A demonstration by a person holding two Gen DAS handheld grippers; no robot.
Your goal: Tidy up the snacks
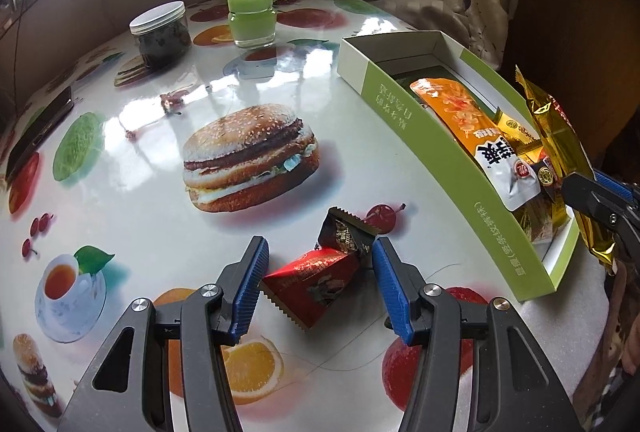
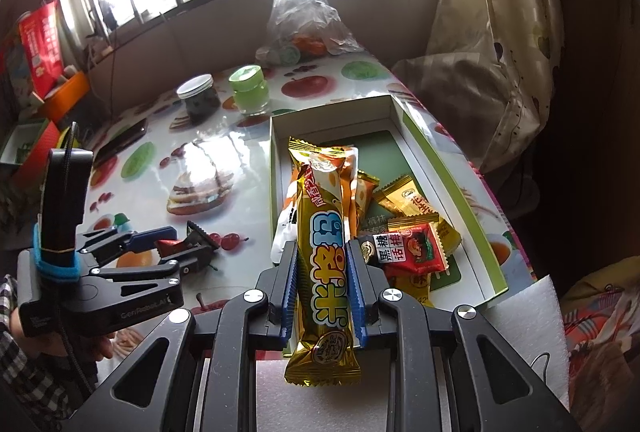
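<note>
Red-black candy [image 1: 328, 272] lies between my spread left gripper [image 1: 318, 286] fingers; green box [image 1: 452, 151] right; right gripper [image 2: 322, 282] clamps gold bar [image 2: 324, 256].

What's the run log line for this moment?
left gripper: open around red candy on table | right gripper: shut on gold bar, above box | box: holds several snacks

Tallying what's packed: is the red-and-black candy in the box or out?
Out: the red-and-black candy lies on the table, between the open left gripper fingers, beside the box.
</note>
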